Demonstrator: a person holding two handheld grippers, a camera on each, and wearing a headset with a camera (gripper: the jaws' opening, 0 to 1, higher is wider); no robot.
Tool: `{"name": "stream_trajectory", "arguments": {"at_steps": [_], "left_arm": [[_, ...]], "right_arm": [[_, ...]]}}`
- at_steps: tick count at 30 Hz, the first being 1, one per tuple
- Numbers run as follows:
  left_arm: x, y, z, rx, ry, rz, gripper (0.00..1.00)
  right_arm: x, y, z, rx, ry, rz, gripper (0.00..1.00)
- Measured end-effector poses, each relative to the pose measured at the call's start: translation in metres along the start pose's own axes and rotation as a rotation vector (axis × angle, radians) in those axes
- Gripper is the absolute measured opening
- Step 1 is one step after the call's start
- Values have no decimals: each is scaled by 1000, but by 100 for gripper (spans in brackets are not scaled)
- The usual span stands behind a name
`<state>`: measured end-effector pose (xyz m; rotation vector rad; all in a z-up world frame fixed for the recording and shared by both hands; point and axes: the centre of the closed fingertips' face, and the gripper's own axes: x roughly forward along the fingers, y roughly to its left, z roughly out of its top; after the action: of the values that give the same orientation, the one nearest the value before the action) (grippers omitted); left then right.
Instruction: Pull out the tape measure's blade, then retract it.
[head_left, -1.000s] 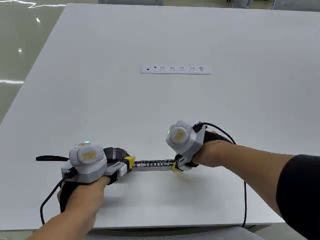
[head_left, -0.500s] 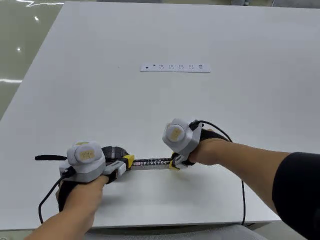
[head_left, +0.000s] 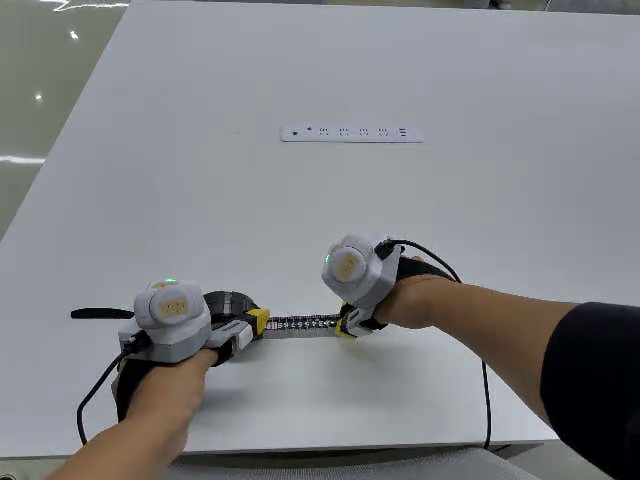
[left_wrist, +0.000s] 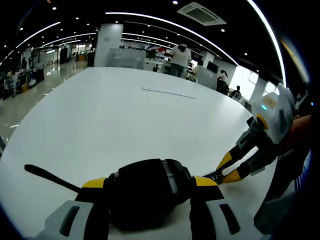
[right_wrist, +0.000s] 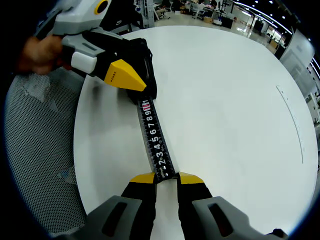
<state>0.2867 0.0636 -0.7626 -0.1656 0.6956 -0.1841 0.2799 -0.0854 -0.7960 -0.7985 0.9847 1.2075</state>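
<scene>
**Holding the tape measure with a short run of blade drawn out**

Gripping the black case from both sides, the left tool has its yellow-tipped jaws closed on the tape measure. The case sits low between them and rests on the counter near its front edge. In the head view the case lies at the lower left, just ahead of the person's left hand.

From the mouth of the case the blade runs flat along the counter toward the right tool, with its printed scale facing up. The free end of the blade lies between that tool's two yellow tips, which are closed on it. The blade looks straight from one tool to the other, with no sag or kink.

A thin black strap trails from the far side of the case and lies loose on the counter, pointing to the left. A black cable loops off the back of the right tool, arcs over the forearm and drops past the counter's near edge.

Well beyond both tools, toward the middle of the white counter, lies a long white power strip, apart from everything else.
</scene>
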Motion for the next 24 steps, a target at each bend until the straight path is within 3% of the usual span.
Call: {"name": "stream_trajectory", "arguments": {"at_steps": [24], "left_arm": [[0, 1, 0, -4, 3, -5, 61]], "right_arm": [[4, 3, 8, 0, -7, 8, 11]]}}
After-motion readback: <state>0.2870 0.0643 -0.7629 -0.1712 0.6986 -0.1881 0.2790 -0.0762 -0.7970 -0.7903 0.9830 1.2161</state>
